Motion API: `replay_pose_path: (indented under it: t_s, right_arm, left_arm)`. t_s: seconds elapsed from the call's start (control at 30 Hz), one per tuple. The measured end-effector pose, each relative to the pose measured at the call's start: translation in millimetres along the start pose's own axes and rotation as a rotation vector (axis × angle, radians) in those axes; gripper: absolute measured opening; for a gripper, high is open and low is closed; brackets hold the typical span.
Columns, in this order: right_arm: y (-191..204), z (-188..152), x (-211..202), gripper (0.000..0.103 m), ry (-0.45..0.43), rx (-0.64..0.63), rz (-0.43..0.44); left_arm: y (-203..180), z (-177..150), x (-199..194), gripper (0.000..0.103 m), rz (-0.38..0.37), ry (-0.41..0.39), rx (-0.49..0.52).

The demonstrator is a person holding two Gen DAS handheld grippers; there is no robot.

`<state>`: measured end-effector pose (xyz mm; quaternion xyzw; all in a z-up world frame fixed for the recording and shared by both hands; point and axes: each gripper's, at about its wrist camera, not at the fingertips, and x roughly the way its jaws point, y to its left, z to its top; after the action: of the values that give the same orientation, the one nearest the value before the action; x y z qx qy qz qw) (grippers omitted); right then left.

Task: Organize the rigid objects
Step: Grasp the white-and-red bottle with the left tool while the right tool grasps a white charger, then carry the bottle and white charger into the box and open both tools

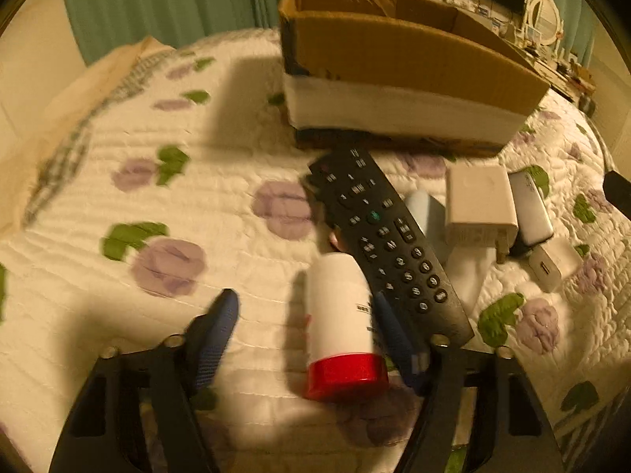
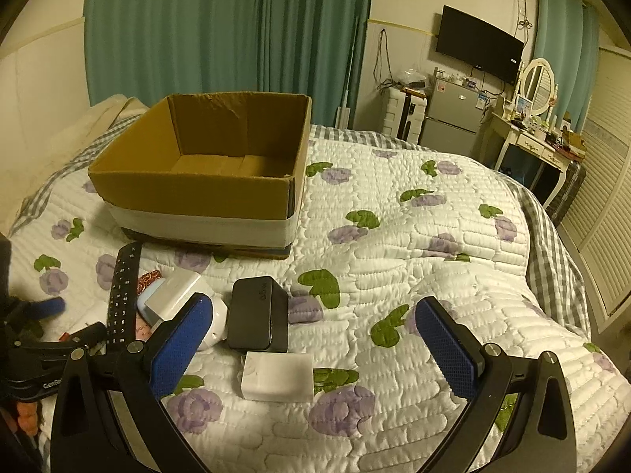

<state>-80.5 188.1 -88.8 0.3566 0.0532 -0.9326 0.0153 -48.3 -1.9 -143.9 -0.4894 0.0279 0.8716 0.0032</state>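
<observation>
A white bottle with a red cap (image 1: 342, 327) lies on the quilt between the spread fingers of my left gripper (image 1: 305, 303), which is open. A black remote (image 1: 388, 242) rests over the bottle's far end, against my right-hand finger. An open, empty cardboard box (image 1: 398, 79) stands behind; it also shows in the right wrist view (image 2: 197, 193). My right gripper (image 2: 315, 309) is open and empty above the quilt. Near it lie a black box (image 2: 258, 315), a white block (image 2: 276, 376), a white charger (image 2: 173, 289) and the remote (image 2: 122, 291).
A white charger (image 1: 479, 203), a silver power bank (image 1: 530, 207) and a small white adapter (image 1: 548, 266) lie right of the remote. The flowered quilt (image 2: 414, 236) spreads to the right. A fridge (image 2: 453, 118), dresser (image 2: 528, 146) and wall TV (image 2: 479, 43) stand beyond the bed.
</observation>
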Motion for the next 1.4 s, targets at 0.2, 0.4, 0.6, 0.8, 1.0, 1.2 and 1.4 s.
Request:
replay_pose_path:
  t_s: [0.2,0.4,0.6,0.8,1.0,1.2,1.4]
  right_arm:
    - [4,-1,2,0.103,0.009,-0.01,-0.001]
    - [25,-1,1,0.103,-0.006,-0.065,0.037]
    - [62,1,24,0.103,0.035,-0.147,0.123]
    - [99,-1,48,0.096,0.065,-0.244,0.183]
    - [120,-6,72,0.088,0.098,-0.293,0.187]
    - [125,-10,79,0.071,0.114,-0.293,0.202]
    - [118,-12,59,0.071,0.088,-0.267,0.222]
  left_arm:
    - [-12,-8,11,0.036,-0.024,0.066,0.047]
    - [-8,-1,-25,0.036,-0.009,-0.036,0.025]
    - [3,9,-44,0.036,0.02,-0.123,0.004]
    - [21,22,-34,0.036,0.025,-0.14,-0.021]
    - [26,22,-30,0.036,0.012,-0.132,-0.04]
    - [26,23,-32,0.036,0.005,-0.142,-0.038]
    - [21,24,-49,0.036,0.003,-0.179,-0.035]
